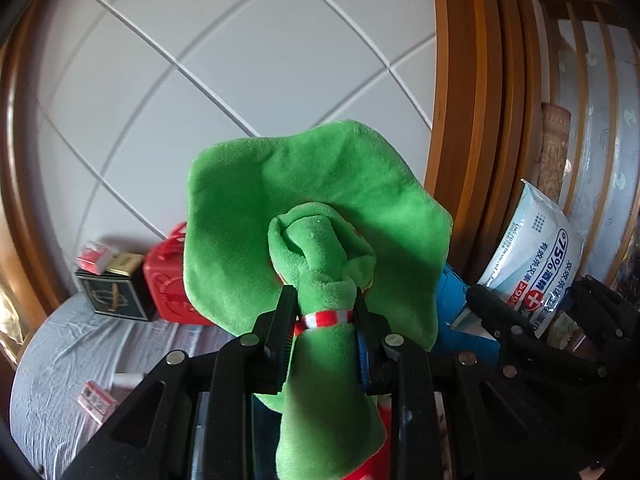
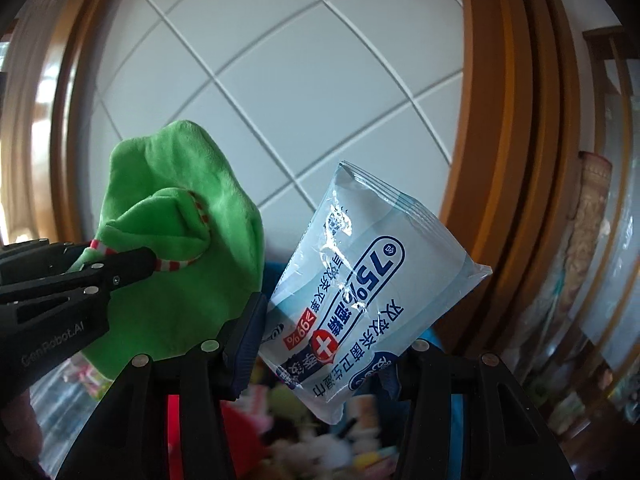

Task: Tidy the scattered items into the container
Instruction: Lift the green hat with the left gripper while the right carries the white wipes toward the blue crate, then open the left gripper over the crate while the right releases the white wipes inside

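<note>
left gripper (image 1: 322, 312) fingers clamped on the green plush toy (image 1: 316, 200) at its red-and-white band, held up before the white wall; right gripper (image 2: 332, 354) fingers grip the wipes pack (image 2: 368, 280) just beside it

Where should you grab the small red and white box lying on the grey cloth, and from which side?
Judging by its pose, from above. The small red and white box lies flat on the grey cloth, so only its narrow long edges offer a pinch; close across those. Right now both tools are full: the left tool holds the green plush toy, the right tool the wipes pack.
</note>
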`<state>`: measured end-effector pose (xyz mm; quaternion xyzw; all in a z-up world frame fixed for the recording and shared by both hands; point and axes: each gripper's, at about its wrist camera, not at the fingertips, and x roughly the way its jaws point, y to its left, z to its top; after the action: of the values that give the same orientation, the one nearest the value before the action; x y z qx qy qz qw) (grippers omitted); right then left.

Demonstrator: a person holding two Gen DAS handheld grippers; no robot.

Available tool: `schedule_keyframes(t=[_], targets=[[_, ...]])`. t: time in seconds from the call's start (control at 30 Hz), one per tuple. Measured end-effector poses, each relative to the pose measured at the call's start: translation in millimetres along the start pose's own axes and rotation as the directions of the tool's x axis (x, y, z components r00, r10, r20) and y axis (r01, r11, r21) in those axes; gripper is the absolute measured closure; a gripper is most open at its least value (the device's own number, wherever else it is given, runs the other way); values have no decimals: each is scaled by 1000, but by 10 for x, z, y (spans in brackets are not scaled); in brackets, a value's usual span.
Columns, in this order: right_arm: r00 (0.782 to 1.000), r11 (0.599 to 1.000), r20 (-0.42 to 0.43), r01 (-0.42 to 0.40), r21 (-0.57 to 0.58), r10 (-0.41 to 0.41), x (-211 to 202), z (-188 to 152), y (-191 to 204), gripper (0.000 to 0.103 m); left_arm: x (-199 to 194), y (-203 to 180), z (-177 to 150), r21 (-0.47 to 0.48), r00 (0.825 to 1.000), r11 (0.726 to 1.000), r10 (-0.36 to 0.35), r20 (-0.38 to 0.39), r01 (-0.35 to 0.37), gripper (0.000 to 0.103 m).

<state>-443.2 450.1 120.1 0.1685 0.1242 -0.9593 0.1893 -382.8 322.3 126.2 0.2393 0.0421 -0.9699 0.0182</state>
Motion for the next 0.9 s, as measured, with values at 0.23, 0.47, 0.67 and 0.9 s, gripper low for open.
schedule_keyframes(t=[0.23, 0.47, 0.67, 0.9], targets=[[981, 1000, -191, 19, -15, -21, 966, 5, -414, 54, 1080, -181, 266, 10, 980, 1000, -4, -199, 6, 78], [898, 999, -440, -12, -43, -8, 1995, -328, -613, 54, 2269, -260, 103, 56, 897, 998, 55, -439, -33, 78], [821, 995, -571, -34, -94, -26, 2706, -686, -585, 54, 3078, -300, -199, 121, 807, 990, 133, -575, -77, 78], [728, 994, -685, -49, -96, -30, 3402, -997, -618, 54, 3589, -240, -436, 172, 740, 979, 199, -642, -114, 78]])
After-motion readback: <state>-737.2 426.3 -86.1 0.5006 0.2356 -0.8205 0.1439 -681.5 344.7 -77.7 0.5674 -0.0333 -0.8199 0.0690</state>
